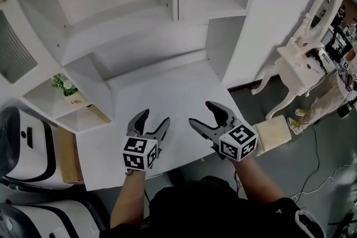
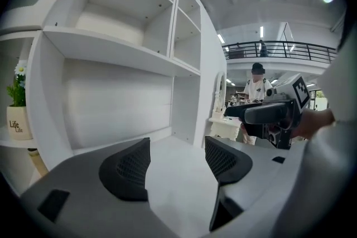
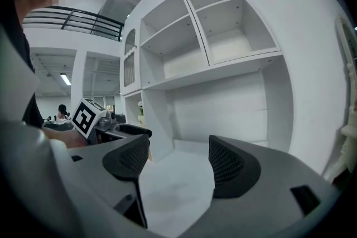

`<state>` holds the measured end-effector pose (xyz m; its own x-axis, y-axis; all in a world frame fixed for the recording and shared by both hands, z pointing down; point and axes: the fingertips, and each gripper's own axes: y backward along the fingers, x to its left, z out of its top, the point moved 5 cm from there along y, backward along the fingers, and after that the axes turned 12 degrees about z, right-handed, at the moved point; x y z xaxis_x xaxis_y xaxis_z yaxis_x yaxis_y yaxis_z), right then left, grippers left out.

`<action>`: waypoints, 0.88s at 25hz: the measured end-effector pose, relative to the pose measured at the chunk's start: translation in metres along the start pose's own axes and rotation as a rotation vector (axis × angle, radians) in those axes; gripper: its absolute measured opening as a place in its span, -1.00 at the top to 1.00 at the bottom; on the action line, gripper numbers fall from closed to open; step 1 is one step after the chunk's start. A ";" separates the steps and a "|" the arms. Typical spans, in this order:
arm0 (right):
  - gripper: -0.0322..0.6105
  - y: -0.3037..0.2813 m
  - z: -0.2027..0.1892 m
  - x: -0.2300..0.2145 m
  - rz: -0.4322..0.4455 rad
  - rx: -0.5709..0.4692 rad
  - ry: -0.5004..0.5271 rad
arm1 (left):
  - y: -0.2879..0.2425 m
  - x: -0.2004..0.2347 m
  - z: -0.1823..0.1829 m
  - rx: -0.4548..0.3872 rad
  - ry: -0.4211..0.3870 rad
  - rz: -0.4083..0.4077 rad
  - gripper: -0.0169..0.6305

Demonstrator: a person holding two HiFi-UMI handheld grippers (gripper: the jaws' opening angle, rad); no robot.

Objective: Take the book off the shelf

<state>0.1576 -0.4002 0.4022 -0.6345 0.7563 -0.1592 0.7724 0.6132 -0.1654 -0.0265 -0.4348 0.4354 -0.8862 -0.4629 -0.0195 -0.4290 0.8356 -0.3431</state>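
The white shelf unit [image 1: 167, 14] rises behind a white desk top [image 1: 167, 97], and every compartment I can see is bare. No book is plainly in view. A thin tan slab [image 1: 98, 113] leans under the small left side shelf; I cannot tell what it is. My left gripper [image 1: 154, 117] hovers open over the desk's front part with nothing between its fingers. My right gripper [image 1: 201, 113] is beside it, also open and holding nothing. In the left gripper view the jaws [image 2: 177, 161] face the lower shelf bay, and the right gripper [image 2: 268, 114] shows at the right.
A small potted plant [image 1: 66, 86] sits on the left side shelf. A white dressing table with an oval mirror [image 1: 304, 47] stands at the right on the grey floor. White machines [image 1: 22, 136] are at the left. A person [image 2: 256, 83] stands far behind.
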 end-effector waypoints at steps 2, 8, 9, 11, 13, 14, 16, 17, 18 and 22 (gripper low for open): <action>-0.19 -0.016 0.002 -0.006 0.004 0.011 0.006 | -0.011 0.017 0.000 0.006 0.009 0.015 -0.01; -0.19 -0.036 -0.002 -0.032 0.031 0.042 -0.019 | -0.029 0.035 -0.002 0.008 0.052 0.059 -0.01; -0.19 -0.038 -0.001 -0.036 0.040 0.041 -0.017 | -0.032 0.038 -0.001 0.008 0.062 0.076 -0.01; -0.19 -0.041 0.002 -0.047 0.056 0.038 -0.016 | -0.038 0.040 0.000 0.010 0.078 0.109 -0.01; -0.19 -0.044 0.003 -0.058 0.078 0.040 -0.026 | -0.041 0.041 -0.001 0.015 0.082 0.148 -0.01; -0.19 -0.047 0.003 -0.061 0.094 0.040 -0.028 | -0.042 0.043 -0.001 0.016 0.084 0.172 -0.01; -0.19 -0.054 0.004 -0.065 0.132 0.046 -0.022 | -0.044 0.049 -0.001 0.017 0.091 0.224 -0.01; -0.19 -0.057 0.003 -0.065 0.150 0.050 -0.018 | -0.043 0.052 -0.003 0.017 0.096 0.251 -0.01; -0.19 -0.060 0.002 -0.065 0.168 0.054 -0.015 | -0.042 0.056 -0.004 0.016 0.103 0.276 -0.01; -0.19 -0.079 -0.002 -0.055 0.220 0.073 -0.012 | -0.025 0.076 -0.015 0.015 0.138 0.354 -0.01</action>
<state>0.1315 -0.4894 0.4259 -0.4515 0.8670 -0.2110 0.8885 0.4153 -0.1951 -0.0856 -0.4858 0.4567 -0.9948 -0.1012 -0.0134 -0.0901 0.9319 -0.3513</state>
